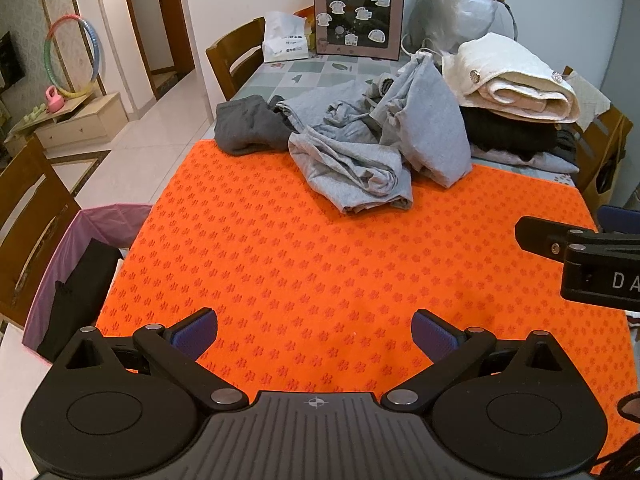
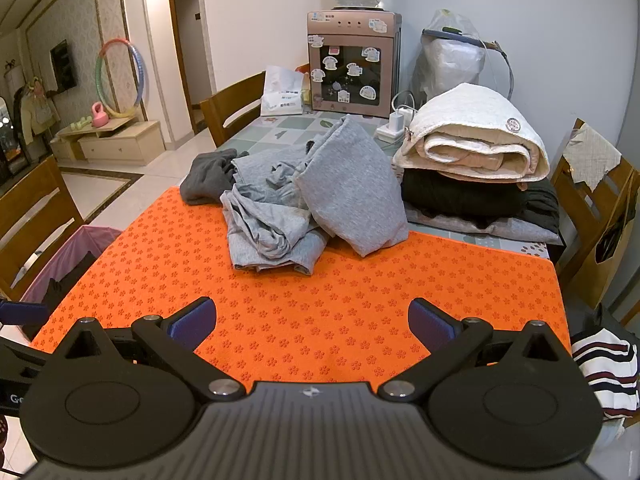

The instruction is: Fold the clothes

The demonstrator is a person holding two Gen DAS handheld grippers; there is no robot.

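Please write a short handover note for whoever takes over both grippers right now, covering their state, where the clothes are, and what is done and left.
Left gripper: open, empty, above the near part of the orange mat.
Right gripper: open, empty, also over the mat's near part.
Clothes: crumpled light grey garment at the mat's far edge, dark grey garment beside it on the left. A folded stack, cream blanket on top, sits on the table at far right.
Done: nothing from the crumpled pile has been laid flat yet.
Left: probably pull the light grey garment onto the mat, spread it, fold it, then the dark grey one.
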